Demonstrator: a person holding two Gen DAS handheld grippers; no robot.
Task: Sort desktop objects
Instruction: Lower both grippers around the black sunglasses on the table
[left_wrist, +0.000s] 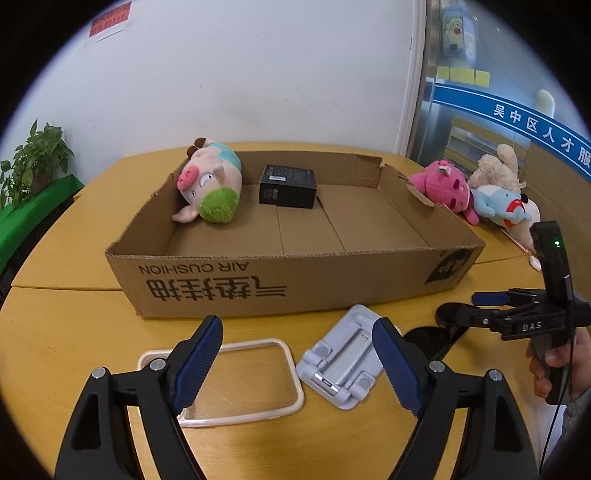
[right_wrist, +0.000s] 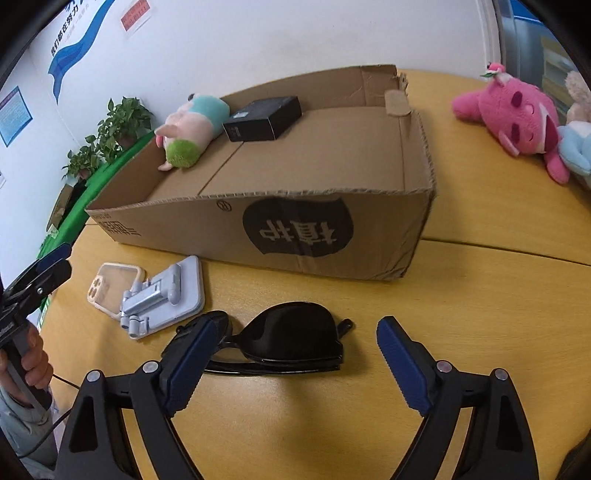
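A shallow cardboard box (left_wrist: 295, 284) (right_wrist: 332, 236) sits on the yellow table and holds a pig plush (left_wrist: 210, 184) (right_wrist: 192, 129) and a small black box (left_wrist: 288, 186) (right_wrist: 262, 118). In front of it lie a clear phone case (left_wrist: 240, 380) (right_wrist: 110, 284), a grey folding phone stand (left_wrist: 340, 365) (right_wrist: 162, 299) and black sunglasses (right_wrist: 291, 339) (left_wrist: 443, 332). My left gripper (left_wrist: 299, 365) is open, low over the case and the stand. My right gripper (right_wrist: 295, 362) (left_wrist: 484, 299) is open, its fingers either side of the sunglasses.
A pink plush (left_wrist: 447, 184) (right_wrist: 517, 114), a beige plush (left_wrist: 498, 170) and a light blue plush (left_wrist: 498, 206) lie on the table right of the box. A potted plant (left_wrist: 37, 158) stands beyond the table's left edge.
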